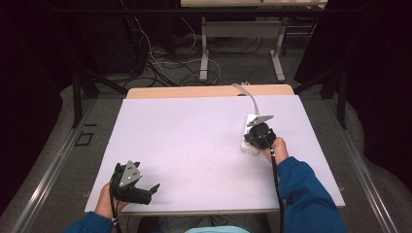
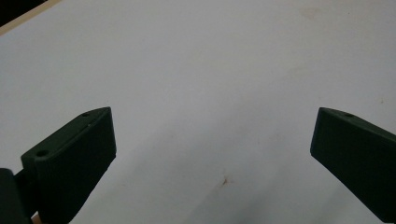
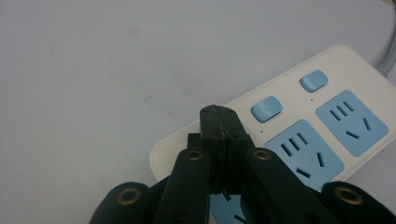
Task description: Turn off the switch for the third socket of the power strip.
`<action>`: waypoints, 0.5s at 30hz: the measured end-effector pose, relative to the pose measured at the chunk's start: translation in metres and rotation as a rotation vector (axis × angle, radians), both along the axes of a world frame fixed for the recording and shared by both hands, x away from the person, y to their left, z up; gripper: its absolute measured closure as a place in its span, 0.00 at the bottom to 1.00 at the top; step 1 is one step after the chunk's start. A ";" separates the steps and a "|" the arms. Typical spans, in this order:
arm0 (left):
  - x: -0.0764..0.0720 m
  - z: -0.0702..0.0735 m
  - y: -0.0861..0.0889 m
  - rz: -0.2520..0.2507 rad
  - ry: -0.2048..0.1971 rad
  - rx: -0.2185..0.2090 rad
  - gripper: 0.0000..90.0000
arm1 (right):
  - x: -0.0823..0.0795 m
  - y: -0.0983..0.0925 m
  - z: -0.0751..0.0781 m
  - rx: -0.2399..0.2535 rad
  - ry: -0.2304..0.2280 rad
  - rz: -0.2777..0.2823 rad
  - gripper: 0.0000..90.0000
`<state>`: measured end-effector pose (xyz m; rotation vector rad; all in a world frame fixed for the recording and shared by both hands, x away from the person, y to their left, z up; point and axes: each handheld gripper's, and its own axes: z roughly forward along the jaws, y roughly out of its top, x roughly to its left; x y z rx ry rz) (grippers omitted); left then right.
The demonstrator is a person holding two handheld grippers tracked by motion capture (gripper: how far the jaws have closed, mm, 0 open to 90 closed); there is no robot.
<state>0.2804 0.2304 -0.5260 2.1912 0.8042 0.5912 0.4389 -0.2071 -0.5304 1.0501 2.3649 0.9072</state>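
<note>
Power strip [image 3: 299, 135] lies on the table's [image 1: 194, 145] right half, cord [image 1: 248, 97] running off the far edge. Right tongs [image 3: 218, 114] are pinched fully together w/ nothing between them, tips poised over the strip's near end, just short of a blue switch [image 3: 267, 108]; whether they touch the casing I can't tell. Left tongs [image 2: 212, 140] stand wide apart, nothing between them, over bare table at the near left corner (well apart from the strip).

Likely step: pressing a switch w/ the closed tips. Risks, as I judge them: the tips are narrow, so an off-centre push could slide off the button onto the casing; the strip isn't held down by the other hand, so a slanted push may shove or tip it; tips could poke a socket instead.

Count: 1 strip, 2 switches, 2 whole sockets plus part of a third, 2 tongs.
</note>
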 end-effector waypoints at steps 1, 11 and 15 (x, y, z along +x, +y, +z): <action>0.000 0.000 0.000 0.000 -0.001 0.000 0.00 | 0.000 0.000 0.000 0.001 0.001 -0.002 1.00; 0.000 0.000 0.000 -0.003 0.000 0.003 0.00 | 0.000 0.001 0.000 0.003 0.007 -0.013 1.00; 0.000 0.000 0.000 -0.003 -0.001 0.002 0.00 | 0.000 0.001 0.001 -0.006 0.002 -0.010 1.00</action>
